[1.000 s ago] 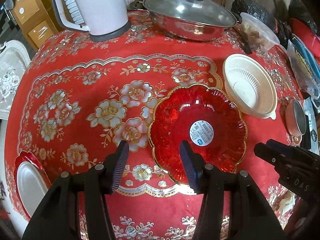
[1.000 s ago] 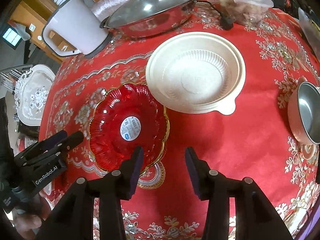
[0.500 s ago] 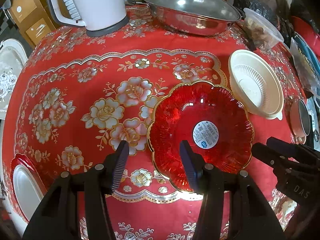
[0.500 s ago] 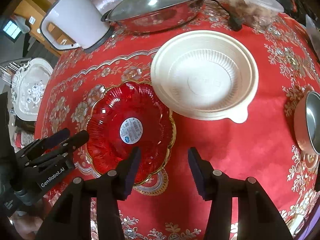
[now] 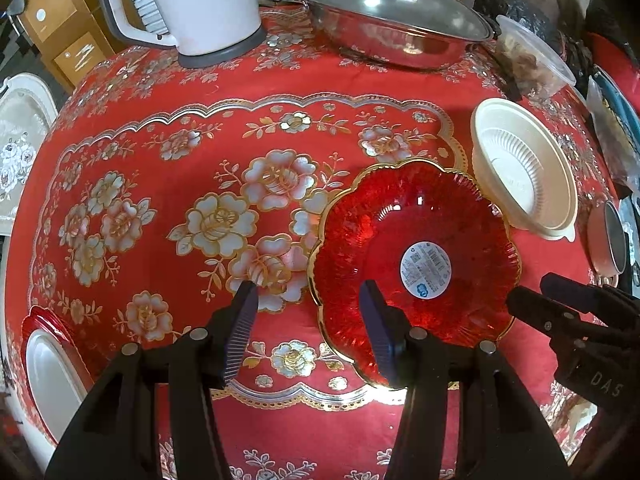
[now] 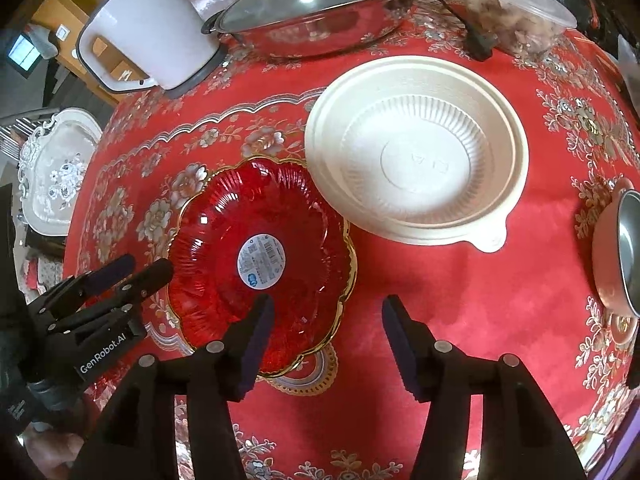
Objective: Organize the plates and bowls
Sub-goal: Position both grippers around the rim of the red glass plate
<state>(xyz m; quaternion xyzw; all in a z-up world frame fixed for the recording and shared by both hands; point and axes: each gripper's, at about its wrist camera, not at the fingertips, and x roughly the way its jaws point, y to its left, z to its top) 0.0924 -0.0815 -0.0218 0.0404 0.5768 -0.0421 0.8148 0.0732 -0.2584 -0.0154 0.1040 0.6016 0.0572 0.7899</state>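
Note:
A red scalloped glass plate [image 5: 416,264] [image 6: 260,256] with a gold rim and a round white sticker lies on the red flowered tablecloth. A cream plastic bowl [image 5: 524,176] [image 6: 416,160] sits just beyond it, touching or nearly touching its rim. My left gripper [image 5: 308,320] is open and straddles the plate's near left rim, its right finger over the plate. My right gripper [image 6: 326,328] is open, its left finger over the plate's near right rim. Each gripper shows in the other's view, at the plate's side. Nothing is held.
A white kettle [image 5: 188,4] and a lidded steel pan [image 5: 396,20] stand at the back, with a clear food tub [image 6: 516,12] at the back right. A small metal cup [image 6: 620,252] sits at the right edge. A red-rimmed white plate [image 5: 52,372] lies at the near left edge.
Both grippers have moved forward and slightly lower toward the red plate, which now looks larger in both views. Their fingers stay open. The plate and bowl have not moved.

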